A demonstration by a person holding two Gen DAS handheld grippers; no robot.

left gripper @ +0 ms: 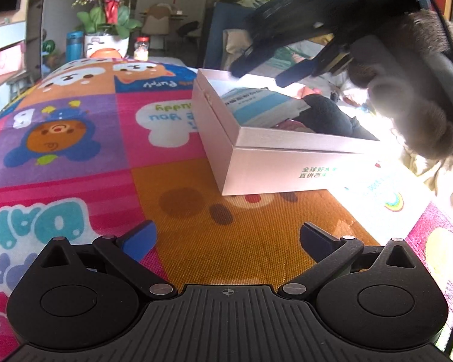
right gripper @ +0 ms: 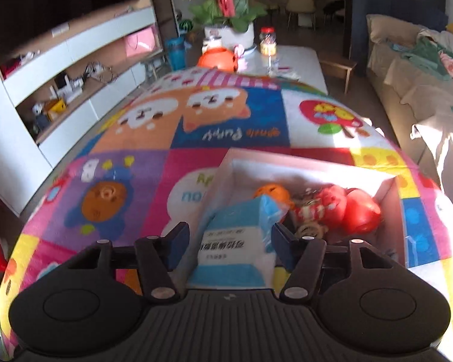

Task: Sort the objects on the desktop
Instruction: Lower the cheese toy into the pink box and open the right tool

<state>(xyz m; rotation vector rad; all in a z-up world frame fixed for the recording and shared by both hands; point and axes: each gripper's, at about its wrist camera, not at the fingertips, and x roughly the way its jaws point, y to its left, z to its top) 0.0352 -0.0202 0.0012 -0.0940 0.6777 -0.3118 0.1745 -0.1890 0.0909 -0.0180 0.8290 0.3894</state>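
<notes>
Tissue pack (left gripper: 258, 107) — a blue-and-white soft packet — lies tilted inside the white box (left gripper: 287, 150), leaning against the near-left wall, as the left wrist view shows. In that view the left gripper (left gripper: 228, 235) hovers low over the cartoon play mat (left gripper: 75, 150), jaws spread wide and holding nothing, with the box just ahead and to its right. The right gripper (left gripper: 265, 72) is seen from outside, held by a hand in a fuzzy grey sleeve, its blue-tipped fingers pointing down over the far side of the box; a dark soft item (left gripper: 329, 114) sits in the box beside the pack. In the right wrist view, the right gripper (right gripper: 229, 238) has its jaws parted with the tissue pack (right gripper: 238, 235) between them; a visible gap shows on the left side, so the pack appears released rather than clamped, though contact on the right pad cannot be confirmed through the blur. Further in the white box (right gripper: 389, 193) lie an orange toy (right gripper: 271, 193), a red plush item (right gripper: 332, 202) and a red ball-like object (right gripper: 362, 211), crowded together. Handling judgement: the pack is probably light, compressible and film-wrapped, hence somewhat slippery — grip it across the narrow width near mid-length with moderate closure, so it neither buckles nor slides. The box looks like stiff, light card; it could shift on the mat if pushed from the side.
</notes>
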